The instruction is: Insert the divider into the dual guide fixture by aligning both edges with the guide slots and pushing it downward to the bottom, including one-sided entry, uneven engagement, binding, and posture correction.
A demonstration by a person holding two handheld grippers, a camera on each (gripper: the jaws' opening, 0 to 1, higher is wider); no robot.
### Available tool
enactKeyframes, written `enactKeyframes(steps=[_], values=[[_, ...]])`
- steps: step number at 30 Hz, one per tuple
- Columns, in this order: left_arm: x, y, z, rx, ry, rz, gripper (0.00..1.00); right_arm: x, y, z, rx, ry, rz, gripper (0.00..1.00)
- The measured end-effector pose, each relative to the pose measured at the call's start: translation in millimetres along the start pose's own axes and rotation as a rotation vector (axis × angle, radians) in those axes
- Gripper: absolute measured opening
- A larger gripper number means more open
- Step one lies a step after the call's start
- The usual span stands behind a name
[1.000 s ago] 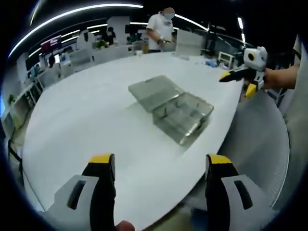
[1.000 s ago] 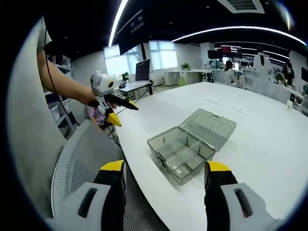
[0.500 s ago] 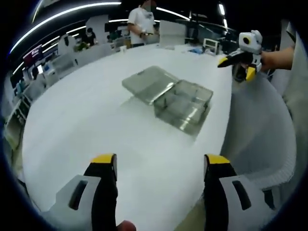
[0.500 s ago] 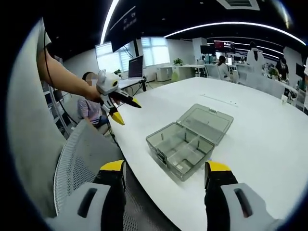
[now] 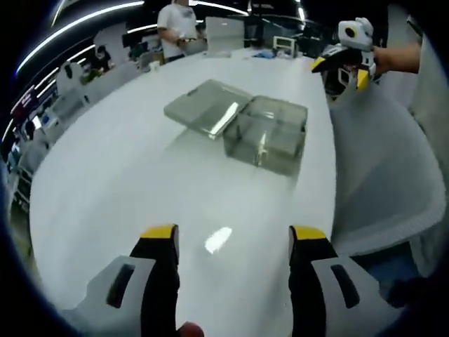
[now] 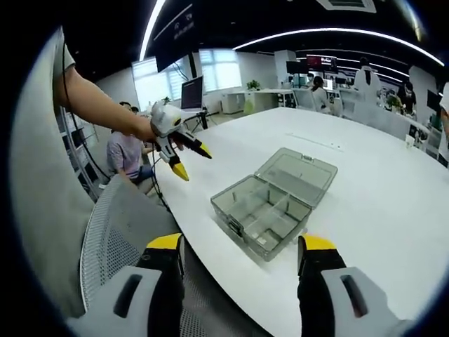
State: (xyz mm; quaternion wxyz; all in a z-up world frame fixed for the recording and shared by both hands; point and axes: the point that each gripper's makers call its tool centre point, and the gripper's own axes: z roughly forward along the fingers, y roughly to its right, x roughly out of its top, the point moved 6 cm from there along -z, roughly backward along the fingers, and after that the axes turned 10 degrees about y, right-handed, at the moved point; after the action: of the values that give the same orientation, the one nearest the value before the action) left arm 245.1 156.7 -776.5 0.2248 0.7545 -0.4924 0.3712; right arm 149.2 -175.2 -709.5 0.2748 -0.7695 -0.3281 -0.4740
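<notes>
1. the left gripper [image 5: 231, 242] has its jaws spread wide, holding nothing, above the white counter [image 5: 126, 161].
2. the right gripper [image 6: 242, 253] likewise has its jaws parted and empty, over the counter's edge.
3. the clear compartment box [image 6: 263, 214] sits open on the counter, lid laid back, with dividers standing inside.

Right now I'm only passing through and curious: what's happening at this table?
A person holds a two-jaw gripper in each hand above a white table. Both the left gripper and the right gripper are open and hold nothing. On the table sits a clear compartment box with its lid swung open and lying flat behind it. Neither gripper touches the box, so no insertion has begun.
</notes>
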Motion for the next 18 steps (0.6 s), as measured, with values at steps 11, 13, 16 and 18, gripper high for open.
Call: enactKeyframes(steps=[11, 13, 16, 18], values=[[-9.5, -21.4, 15, -0.086, -0.087, 0.07, 0.5, -1.3, 0, -1, -0.013, -0.024, 0.001, 0.61], [-10.3, -23.2, 17, -0.102, -0.106, 0.096, 0.48, -1.1, 0, 0, -0.01, -0.028, 0.001, 0.61], [-12.2, -26.6, 20, -0.12, -0.123, 0.109, 0.45, 0.0, 0, 2, -0.005, -0.031, -0.002, 0.61], [-13.4, -28.6, 22, -0.133, -0.136, 0.119, 0.43, 0.1, 0, 3, -0.002, -0.033, -0.004, 0.61]])
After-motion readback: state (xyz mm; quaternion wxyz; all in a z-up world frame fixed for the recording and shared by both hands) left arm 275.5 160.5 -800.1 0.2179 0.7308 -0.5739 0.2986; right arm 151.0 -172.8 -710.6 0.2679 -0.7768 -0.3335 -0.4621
